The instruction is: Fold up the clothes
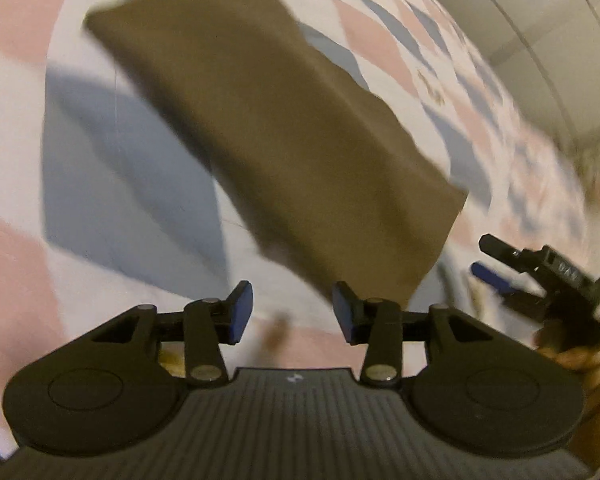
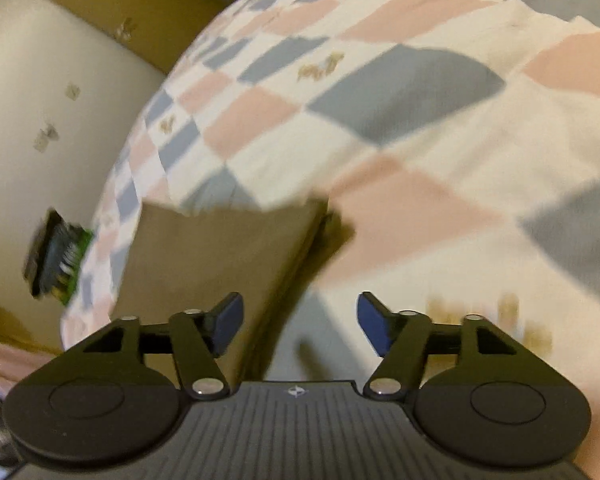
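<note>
Both our left gripper [image 1: 292,312] and right gripper [image 2: 300,326] hang apart, empty, below frame-centre brown cloth [image 1: 268,128]; we should pinch matching corners squarely.

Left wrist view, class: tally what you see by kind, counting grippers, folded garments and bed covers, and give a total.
Grippers: 2, the left gripper and the right gripper, both open and empty.
Folded garments: 1, the olive-brown folded cloth.
Bed covers: 1, the checked pink, grey and white bedsheet under the cloth.
Total: 4
</note>
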A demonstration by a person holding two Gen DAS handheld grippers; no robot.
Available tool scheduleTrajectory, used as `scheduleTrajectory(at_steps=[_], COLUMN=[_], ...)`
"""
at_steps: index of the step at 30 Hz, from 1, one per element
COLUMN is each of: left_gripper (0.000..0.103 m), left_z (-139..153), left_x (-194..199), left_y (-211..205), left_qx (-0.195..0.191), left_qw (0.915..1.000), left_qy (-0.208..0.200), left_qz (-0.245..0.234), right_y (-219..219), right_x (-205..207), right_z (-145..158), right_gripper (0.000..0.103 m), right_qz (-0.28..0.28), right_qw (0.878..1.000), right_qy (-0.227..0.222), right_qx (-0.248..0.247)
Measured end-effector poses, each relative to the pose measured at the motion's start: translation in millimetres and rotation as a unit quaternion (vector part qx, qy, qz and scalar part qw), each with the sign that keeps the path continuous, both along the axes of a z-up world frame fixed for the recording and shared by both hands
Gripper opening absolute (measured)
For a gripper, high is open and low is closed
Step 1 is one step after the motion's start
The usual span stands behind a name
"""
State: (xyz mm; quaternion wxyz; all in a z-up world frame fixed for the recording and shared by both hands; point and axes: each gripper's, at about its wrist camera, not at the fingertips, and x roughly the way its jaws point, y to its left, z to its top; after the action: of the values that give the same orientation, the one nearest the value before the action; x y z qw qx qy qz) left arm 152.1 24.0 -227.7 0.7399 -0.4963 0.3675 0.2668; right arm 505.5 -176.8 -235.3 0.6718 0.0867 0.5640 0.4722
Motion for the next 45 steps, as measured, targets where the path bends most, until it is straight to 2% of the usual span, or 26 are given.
scheduleTrajectory(at_steps=[1, 4, 7, 9, 12, 14, 16, 21, 29, 35, 38, 45], left_gripper=[0.054, 0.054, 0.054, 0.054, 0.049, 0.030, 0.026, 0.024, 0.020, 0.014, 0.007, 0.003], left_z=[-7, -27, -41, -48, -52, -54, -57, -55, -52, -50, -46, -24], left_x=[1, -1, -2, 3, 12, 16, 19, 23, 25, 27, 29, 24], left_y=[-1, -4, -6, -7, -10, -12, -13, -13, -12, -12, -12, -12], left_qx=[-0.014, -0.067, -0.097, -0.096, -0.082, -0.079, -0.080, -0.073, -0.065, -0.059, -0.054, -0.030], left_qw=[0.9998, 0.9941, 0.9840, 0.9830, 0.9854, 0.9867, 0.9870, 0.9890, 0.9907, 0.9916, 0.9922, 0.9948], left_qy=[-0.005, -0.045, -0.087, -0.091, -0.092, -0.090, -0.087, -0.079, -0.070, -0.067, -0.069, -0.080], left_qz=[0.016, 0.073, 0.121, 0.127, 0.118, 0.110, 0.108, 0.102, 0.097, 0.094, 0.088, 0.056], right_y=[4, 21, 42, 54, 65, 66, 63, 61, 64, 61, 59, 47], right_x=[11, 41, 60, 61, 57, 57, 58, 59, 58, 56, 54, 44], right_z=[-3, -17, -36, -48, -57, -63, -66, -70, -69, -67, -63, -45], right_gripper=[0.073, 0.073, 0.074, 0.072, 0.045, 0.033, 0.031, 0.030, 0.027, 0.020, 0.016, 0.013], right_qz=[-0.001, 0.010, 0.033, 0.057, 0.088, 0.083, 0.076, 0.065, 0.063, 0.058, 0.055, 0.036], right_qw=[1.000, 1.000, 0.998, 0.995, 0.992, 0.991, 0.990, 0.990, 0.991, 0.992, 0.992, 0.994], right_qy=[0.001, 0.028, 0.060, 0.080, 0.095, 0.109, 0.116, 0.127, 0.121, 0.114, 0.109, 0.099], right_qx=[0.002, 0.010, 0.005, 0.001, 0.003, 0.004, 0.007, 0.009, 0.003, 0.004, 0.006, 0.014])
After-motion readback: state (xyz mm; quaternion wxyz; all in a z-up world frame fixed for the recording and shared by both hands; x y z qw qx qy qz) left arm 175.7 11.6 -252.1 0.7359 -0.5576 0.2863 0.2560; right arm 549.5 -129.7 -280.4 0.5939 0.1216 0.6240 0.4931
